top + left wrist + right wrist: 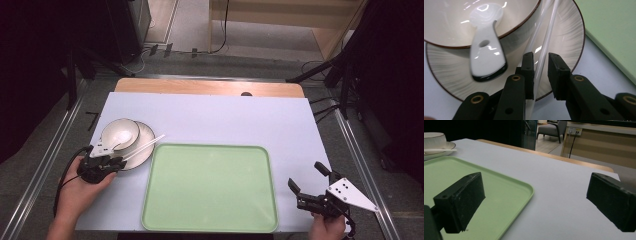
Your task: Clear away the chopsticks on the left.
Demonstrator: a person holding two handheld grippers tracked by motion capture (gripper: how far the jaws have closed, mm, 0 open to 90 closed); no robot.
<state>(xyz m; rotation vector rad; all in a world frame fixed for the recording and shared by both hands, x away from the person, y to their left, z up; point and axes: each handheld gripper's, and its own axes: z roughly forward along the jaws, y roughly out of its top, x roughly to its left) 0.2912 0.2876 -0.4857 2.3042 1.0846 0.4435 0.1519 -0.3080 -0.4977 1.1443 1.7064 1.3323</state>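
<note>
Jaws of the left gripper [541, 62] straddle the pair of white plastic chopsticks [544, 50] lying across the cream ribbed ceramic plate [564, 42]; whether the pads press them is unclear. Right gripper [309, 180] jaws stand wide apart, holding nothing, beside the pale green rectangular plastic tray [210, 187], which lies bare. On the plate sits a cream brown-rimmed bowl [120, 134] containing a white ceramic soup spoon [485, 50]. All rests on a light lavender table cover [225, 117]; grey floor, cables beyond.
</note>
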